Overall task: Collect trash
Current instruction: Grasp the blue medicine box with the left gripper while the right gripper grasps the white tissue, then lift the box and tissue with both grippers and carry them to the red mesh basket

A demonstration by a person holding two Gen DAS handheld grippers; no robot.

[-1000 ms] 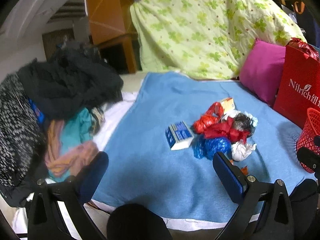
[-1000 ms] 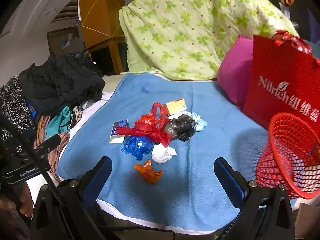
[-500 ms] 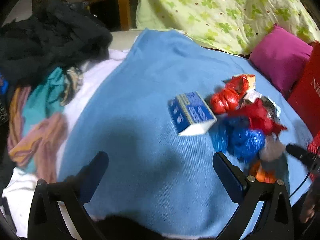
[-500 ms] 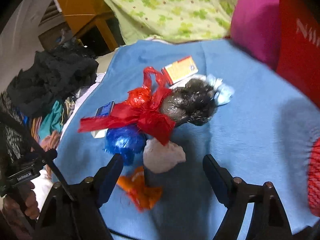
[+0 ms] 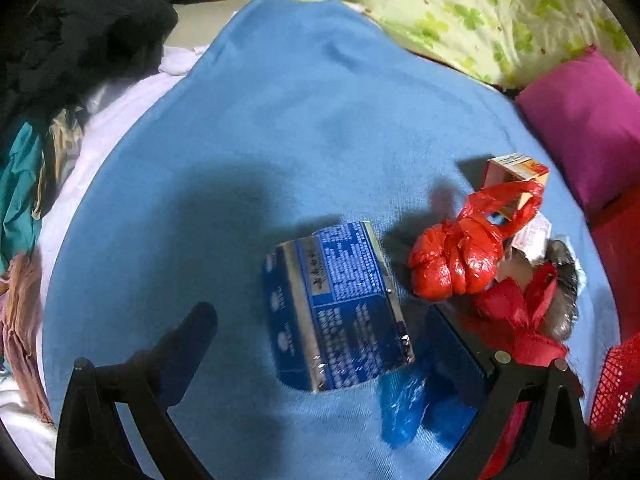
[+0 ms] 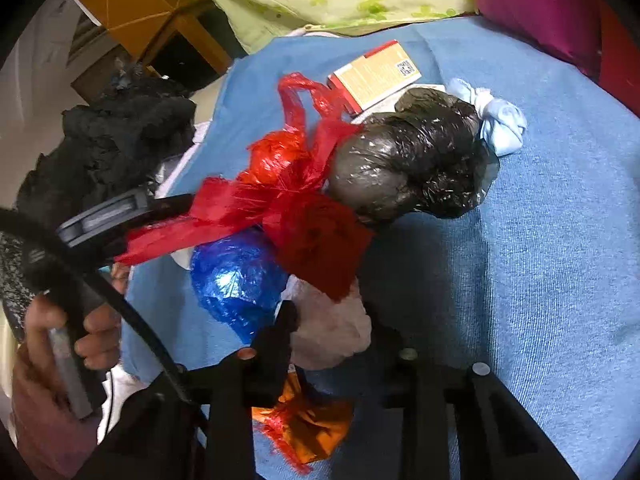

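On the blue towel, the trash heap lies uncollected: the red mesh basket waits at the edge. The right gripper, jaws just closing, pinches a crumpled white wad. The left gripper hangs spread around a blue printed carton, 1 pick begun.

Red mesh basket cut off at edge, orange wrapper partly behind tongs

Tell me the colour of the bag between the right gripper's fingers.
White bag, clearest in the right wrist view.
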